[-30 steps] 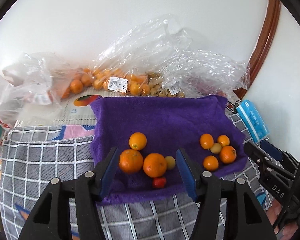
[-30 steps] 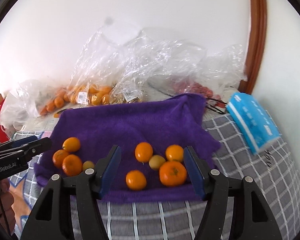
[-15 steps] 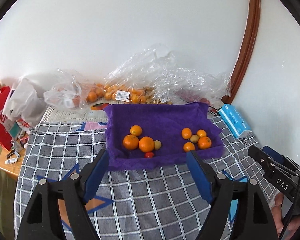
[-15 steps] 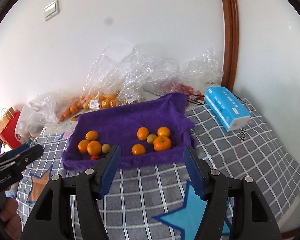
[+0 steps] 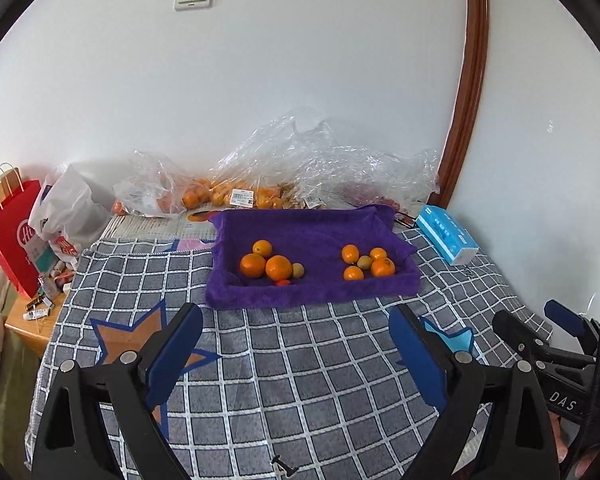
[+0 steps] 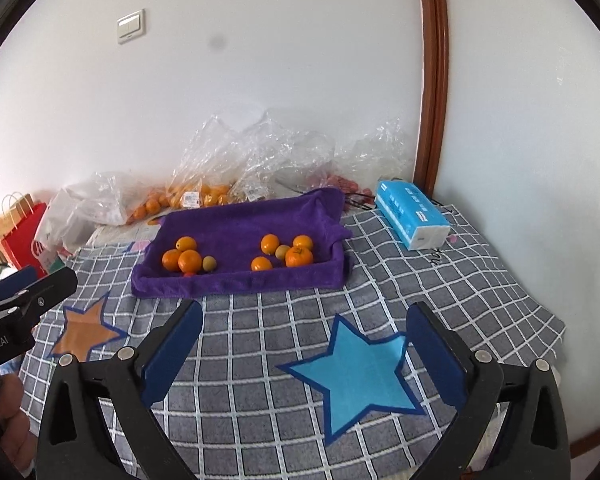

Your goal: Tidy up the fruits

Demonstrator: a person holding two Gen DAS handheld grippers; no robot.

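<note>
Fruits sit in two clusters on the purple towel (image 5: pixel 312 284), well ahead of both tools. Left cluster (image 5: pixel 269 265): three oranges, one small yellowish fruit, one small red one, ahead of the left gripper (image 5: pixel 294 342), slightly left of its centre line. Right cluster (image 6: pixel 286 253): four oranges around one yellowish fruit, ahead of the right gripper (image 6: pixel 305 334), a bit left. Both grippers have just been opening; jaws now wide, nothing between them, only checked blanket (image 6: pixel 260 360) below. Sorting on the towel looks done, both tools apart from it. More fruit remains in the plastic bags (image 5: pixel 236 192) behind the towel; cannot tell if that counts as left over.
</note>
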